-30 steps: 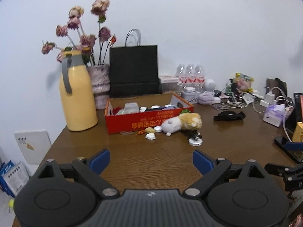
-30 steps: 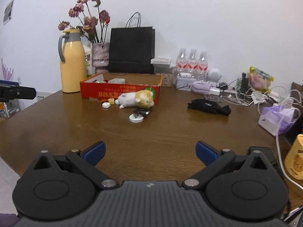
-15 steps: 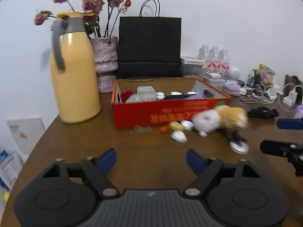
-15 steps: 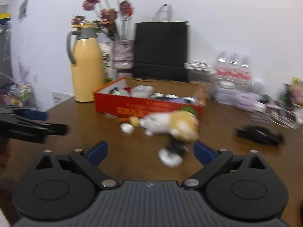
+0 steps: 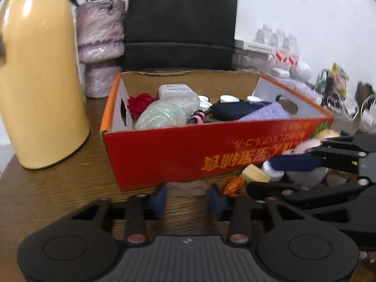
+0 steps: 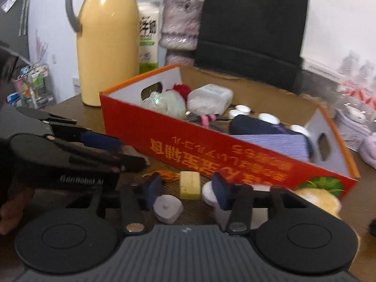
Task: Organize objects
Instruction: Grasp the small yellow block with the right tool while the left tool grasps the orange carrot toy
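Observation:
A red cardboard box (image 5: 178, 150) full of small items stands on the wooden table; it also shows in the right wrist view (image 6: 211, 145). My left gripper (image 5: 188, 196) is open, low at the box's front wall, around a pale rubber band (image 5: 188, 188). An orange wrapper (image 5: 232, 184) and a yellow block (image 5: 255, 175) lie to its right. My right gripper (image 6: 185, 188) is open, with the yellow block (image 6: 189, 184) between its fingers and white caps (image 6: 168, 208) just in front. A plush toy (image 6: 319, 198) lies at the box's right corner.
A yellow thermos (image 5: 40, 75) stands left of the box, with a purple vase (image 5: 101, 47) and a black bag (image 5: 181, 21) behind. Water bottles (image 5: 282, 47) and cables are at the back right. The grippers sit close side by side.
Both grippers have moved forward and down to the box's front wall. Both jaws have narrowed, and the loose small items now lie between or just ahead of the fingers.

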